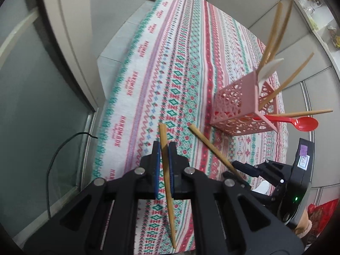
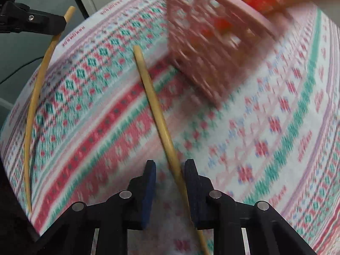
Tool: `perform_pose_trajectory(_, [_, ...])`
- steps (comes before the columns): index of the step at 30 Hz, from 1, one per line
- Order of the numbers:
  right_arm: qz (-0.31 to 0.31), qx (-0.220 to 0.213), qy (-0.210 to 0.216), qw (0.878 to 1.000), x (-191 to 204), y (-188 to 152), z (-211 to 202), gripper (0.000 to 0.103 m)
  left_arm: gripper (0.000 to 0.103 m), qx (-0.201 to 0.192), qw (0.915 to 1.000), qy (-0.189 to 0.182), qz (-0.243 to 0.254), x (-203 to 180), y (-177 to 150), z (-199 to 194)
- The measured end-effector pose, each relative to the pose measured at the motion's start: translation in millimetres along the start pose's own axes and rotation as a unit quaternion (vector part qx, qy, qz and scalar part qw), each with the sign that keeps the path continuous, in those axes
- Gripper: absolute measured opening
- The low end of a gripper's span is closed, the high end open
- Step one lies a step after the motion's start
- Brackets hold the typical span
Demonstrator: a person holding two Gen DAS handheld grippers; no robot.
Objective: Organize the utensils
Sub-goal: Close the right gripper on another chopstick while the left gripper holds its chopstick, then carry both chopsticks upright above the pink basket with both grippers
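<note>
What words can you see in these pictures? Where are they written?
"HANDMADE" - woven in red, again and again along the stripes of the tablecloth.
The purple and white stickers on the right gripper's black body have marks too small to read.
In the right wrist view the red words on the cloth are too blurred to read.
The pink utensil basket shows no words.

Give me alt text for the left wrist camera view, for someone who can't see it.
The left claw is shut on a wooden chopstick above a patterned tablecloth. Ahead to the right, a pink lattice holder contains more chopsticks and a red spoon; the right claw carries another chopstick.
</note>
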State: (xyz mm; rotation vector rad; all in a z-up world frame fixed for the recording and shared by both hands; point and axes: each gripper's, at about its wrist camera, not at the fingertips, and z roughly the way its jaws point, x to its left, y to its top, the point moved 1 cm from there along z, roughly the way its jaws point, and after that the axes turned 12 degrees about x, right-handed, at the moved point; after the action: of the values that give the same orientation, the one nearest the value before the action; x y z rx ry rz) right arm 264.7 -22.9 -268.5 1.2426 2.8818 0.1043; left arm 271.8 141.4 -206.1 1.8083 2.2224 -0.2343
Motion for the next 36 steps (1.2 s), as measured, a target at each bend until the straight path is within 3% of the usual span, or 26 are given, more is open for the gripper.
perform_pose_trajectory(11, [-0.005, -0.038, -0.054, 0.998, 51.0, 72.0, 3.7, 0.025, 0.008, 0.011, 0.9996, -0.004, -0.025, 15.6, 3.8, 3.4])
perform_pose_trajectory(14, [-0.014, -0.043, -0.071, 0.996, 63.9, 80.9, 3.9, 0.011, 0.008, 0.01, 0.9996, -0.001, -0.025, 17.2, 4.2, 3.3])
perform_pose_trajectory(17, [-0.018, -0.049, -0.089, 0.995, 67.7, 85.0, 7.1, 0.01, 0.008, 0.006, 0.9997, 0.003, -0.025, 17.4, 4.2, 2.2])
perform_pose_trajectory(19, [-0.016, -0.059, -0.091, 0.994, 70.7, 71.8, -1.1, 0.009, 0.008, 0.003, 0.9997, 0.004, -0.023, 16.7, 3.5, 0.4])
perform_pose_trajectory(23, [0.003, -0.101, -0.082, 0.992, 38.0, 39.9, -31.1, 0.009, 0.008, -0.013, 0.9998, 0.005, -0.011, 11.5, 1.3, -7.8])
perform_pose_trajectory(28, [0.035, -0.158, -0.074, 0.984, 24.4, 7.8, -77.0, 0.007, 0.008, -0.055, 0.9983, 0.016, 0.01, 1.1, -0.7, -25.7])
perform_pose_trajectory(36, [0.092, -0.259, -0.076, 0.958, 0.8, -33.9, -145.3, 0.007, 0.008, -0.147, 0.9881, -0.016, 0.041, -21.5, -10.8, -73.2])
